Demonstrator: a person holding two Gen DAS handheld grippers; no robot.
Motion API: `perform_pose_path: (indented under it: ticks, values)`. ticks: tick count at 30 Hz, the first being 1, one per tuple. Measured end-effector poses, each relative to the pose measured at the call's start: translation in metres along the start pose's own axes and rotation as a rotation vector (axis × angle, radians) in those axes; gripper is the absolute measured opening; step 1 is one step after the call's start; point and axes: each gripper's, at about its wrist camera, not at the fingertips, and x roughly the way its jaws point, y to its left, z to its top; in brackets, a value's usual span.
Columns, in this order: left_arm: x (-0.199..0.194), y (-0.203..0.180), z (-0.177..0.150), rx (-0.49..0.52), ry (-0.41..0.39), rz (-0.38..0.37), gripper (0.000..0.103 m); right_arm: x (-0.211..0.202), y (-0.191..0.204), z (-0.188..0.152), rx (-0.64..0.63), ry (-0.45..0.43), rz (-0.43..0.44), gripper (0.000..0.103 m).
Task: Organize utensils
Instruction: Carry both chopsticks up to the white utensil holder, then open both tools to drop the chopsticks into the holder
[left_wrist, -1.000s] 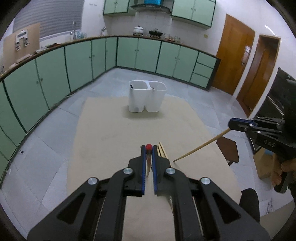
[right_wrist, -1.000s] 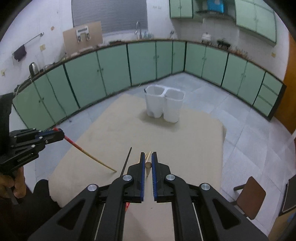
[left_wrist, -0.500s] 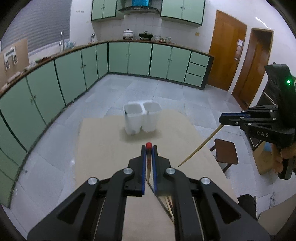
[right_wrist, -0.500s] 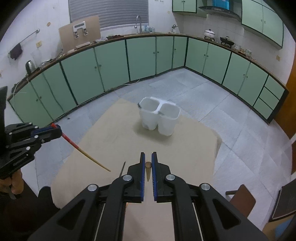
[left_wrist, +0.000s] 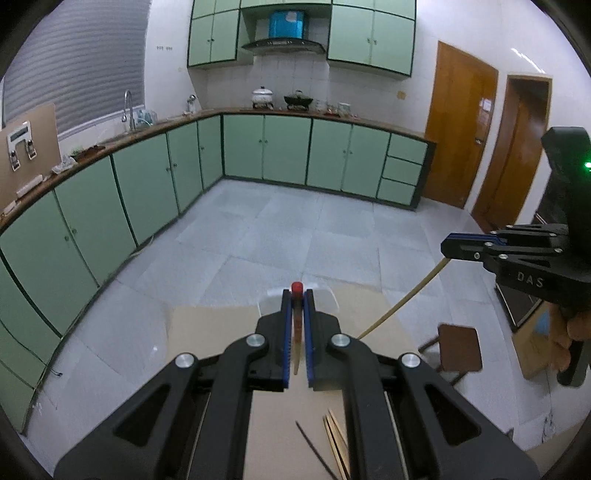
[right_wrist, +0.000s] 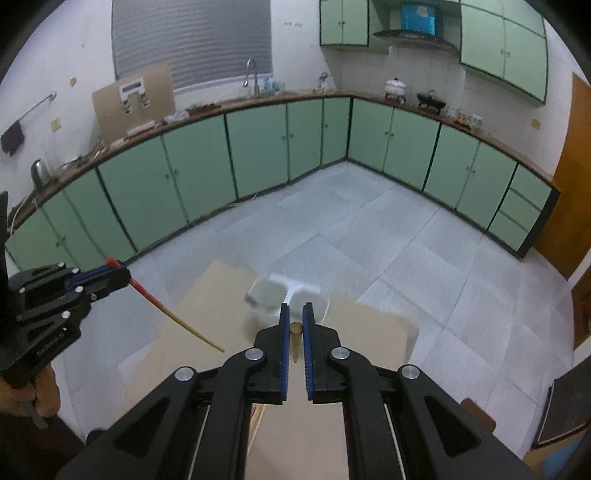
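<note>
Left wrist | jaws clamp red-tipped chopstick (left_wrist: 297, 317) | mat edge (left_wrist: 207, 308) near

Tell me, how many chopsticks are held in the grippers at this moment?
2. A red-tipped chopstick is in the left gripper; a plain wooden chopstick is in the right gripper. More chopsticks lie loose on the table.

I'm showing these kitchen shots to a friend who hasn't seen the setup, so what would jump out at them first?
Most striking: each black gripper has its jaws shut on one chopstick, the left gripper on a red-tipped chopstick, the right gripper on a plain wooden chopstick, both held above the tan table. Ahead of the jaws sits a blurred white twin-cup holder at the table's far edge. Curved mint-green cabinets fill the background.
</note>
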Motion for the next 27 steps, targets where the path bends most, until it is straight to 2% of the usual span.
perform_pose_path:
  ticks: [6, 12, 18, 24, 25, 26, 27]
  values:
    - [0.042, 0.006, 0.035, -0.022, -0.035, 0.030, 0.005, 0.031, -0.017, 0.031, 0.049, -0.035, -0.017, 0.007]
    - [0.094, 0.014, 0.046, -0.046, -0.051, 0.046, 0.005, 0.085, -0.033, 0.040, 0.083, -0.012, -0.021, 0.007]
    - [0.152, 0.027, 0.025, -0.077, 0.006, 0.032, 0.005, 0.139, -0.045, 0.026, 0.103, 0.043, -0.013, 0.007]
    - [0.183, 0.041, 0.002, -0.105, 0.058, 0.037, 0.006, 0.171, -0.055, 0.009, 0.139, 0.083, 0.005, 0.008]
    - [0.185, 0.043, -0.002, -0.107, 0.057, 0.043, 0.012, 0.173, -0.055, 0.006, 0.143, 0.085, 0.008, 0.010]
    - [0.185, 0.044, -0.004, -0.107, 0.059, 0.044, 0.019, 0.173, -0.055, 0.004, 0.141, 0.080, 0.005, 0.018]
    - [0.183, 0.045, -0.007, -0.107, 0.055, 0.050, 0.032, 0.171, -0.055, 0.002, 0.136, 0.073, -0.001, 0.025]
